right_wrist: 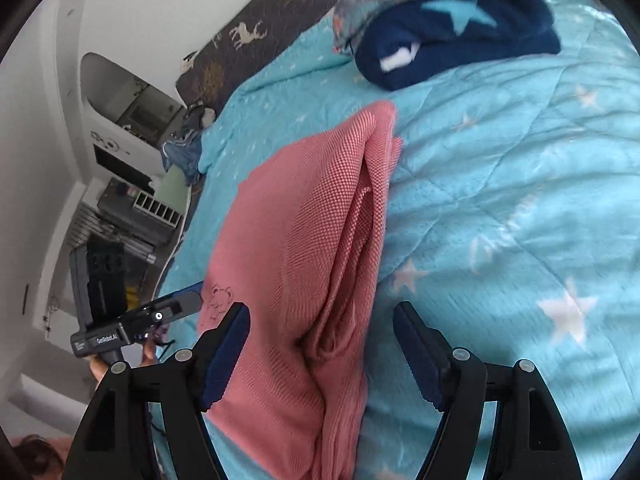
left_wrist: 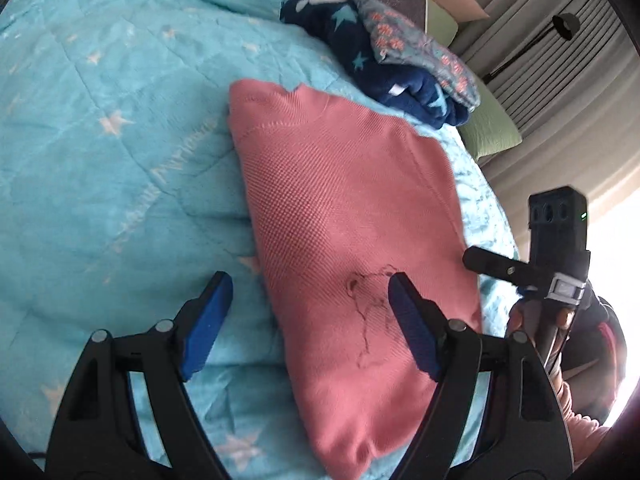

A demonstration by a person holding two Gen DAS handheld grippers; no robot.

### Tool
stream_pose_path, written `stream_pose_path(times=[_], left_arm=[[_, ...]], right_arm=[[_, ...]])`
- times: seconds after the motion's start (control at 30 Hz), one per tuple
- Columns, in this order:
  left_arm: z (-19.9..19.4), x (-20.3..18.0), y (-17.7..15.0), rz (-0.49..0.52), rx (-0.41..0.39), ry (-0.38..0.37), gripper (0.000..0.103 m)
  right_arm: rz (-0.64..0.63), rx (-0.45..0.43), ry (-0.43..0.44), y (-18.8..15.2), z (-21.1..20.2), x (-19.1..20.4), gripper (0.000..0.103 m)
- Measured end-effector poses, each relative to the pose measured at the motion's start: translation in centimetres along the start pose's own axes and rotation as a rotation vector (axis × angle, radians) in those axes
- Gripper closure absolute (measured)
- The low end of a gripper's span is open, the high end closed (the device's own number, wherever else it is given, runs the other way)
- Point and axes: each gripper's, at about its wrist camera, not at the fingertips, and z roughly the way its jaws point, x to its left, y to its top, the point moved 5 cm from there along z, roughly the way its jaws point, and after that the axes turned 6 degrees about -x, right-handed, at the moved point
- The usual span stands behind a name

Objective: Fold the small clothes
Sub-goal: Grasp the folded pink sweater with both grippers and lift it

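Note:
A pink knitted sweater (left_wrist: 344, 216) lies folded on the turquoise star quilt (left_wrist: 104, 160). My left gripper (left_wrist: 310, 308) is open above its near part, one finger over the quilt, the other over the sweater. In the right wrist view the sweater (right_wrist: 296, 248) shows its stacked folded edges. My right gripper (right_wrist: 320, 340) is open and straddles that folded edge without holding it. The right gripper's body (left_wrist: 556, 248) shows at the right in the left view; the left gripper's body (right_wrist: 116, 312) shows at the left in the right view.
A stack of folded clothes, navy with stars (left_wrist: 384, 68) under a grey floral piece (left_wrist: 420, 44), sits at the far side of the bed. It also shows in the right view (right_wrist: 460, 36). A green pillow (left_wrist: 488, 128), curtains and shelving (right_wrist: 132, 208) lie beyond the bed.

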Motion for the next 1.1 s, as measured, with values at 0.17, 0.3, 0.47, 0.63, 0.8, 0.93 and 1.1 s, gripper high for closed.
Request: stream_pose_path(times=[0.17, 0.3, 0.47, 0.63, 0.8, 0.93, 1.1], left_arm=[[0.6, -0.4, 0.4, 0.041, -0.008, -0.004, 0.023], [1.1, -0.2, 0.8, 0.045, -0.009, -0.013, 0.023], [1.9, -0.4, 1.3, 0.075, -0.015, -0.015, 0.020], [2.7, -0.9, 1.7, 0.123, -0.023, -0.017, 0.014], [3.2, -1.1, 1.9, 0.136, -0.037, -0.017, 0.012], [3.4, -1.3, 1.8, 0.156, -0.053, -0.004, 0.012], [3.0, -1.9, 1.8, 0.167, -0.079, 0.026, 0.022]], right_arm=[[-0.011, 0.009, 0.027, 2.2, 1.8, 0.1, 0.027], [-0.033, 0.007, 0.047, 2.4, 2.6, 0.4, 0.027], [-0.096, 0.003, 0.057, 2.6, 3.9, 1.3, 0.026], [-0.142, 0.008, 0.062, 2.7, 4.8, 1.9, 0.026], [-0.149, 0.001, 0.053, 3.0, 5.3, 1.7, 0.034], [-0.122, -0.008, 0.067, 2.9, 4.9, 0.8, 0.053], [-0.118, -0.014, 0.062, 2.6, 4.3, 0.7, 0.061]])
